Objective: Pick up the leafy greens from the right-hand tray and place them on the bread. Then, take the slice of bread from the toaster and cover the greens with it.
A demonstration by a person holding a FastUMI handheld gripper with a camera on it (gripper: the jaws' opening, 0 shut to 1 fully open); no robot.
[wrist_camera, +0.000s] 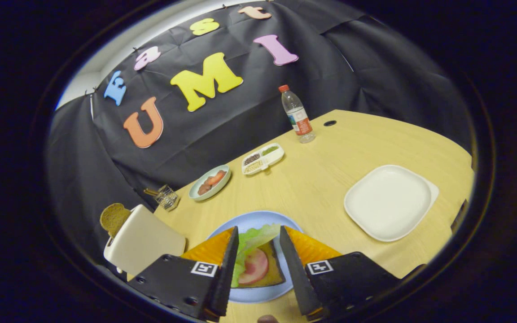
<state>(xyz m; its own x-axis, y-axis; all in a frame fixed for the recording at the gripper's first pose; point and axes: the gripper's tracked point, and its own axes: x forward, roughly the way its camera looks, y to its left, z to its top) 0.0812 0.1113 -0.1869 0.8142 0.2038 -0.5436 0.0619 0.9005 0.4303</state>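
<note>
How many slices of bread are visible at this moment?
2. One slice lies on the blue plate between the open fingers of the gripper, under tomato and greens. The other slice stands up out of the toaster. More may be hidden.

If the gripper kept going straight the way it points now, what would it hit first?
Most likely the leafy greens on the bread, just ahead between the open gripper's fingers; depth is hard to judge.

one toaster (144,242), one bottle (298,115), three plates (388,202)
</note>
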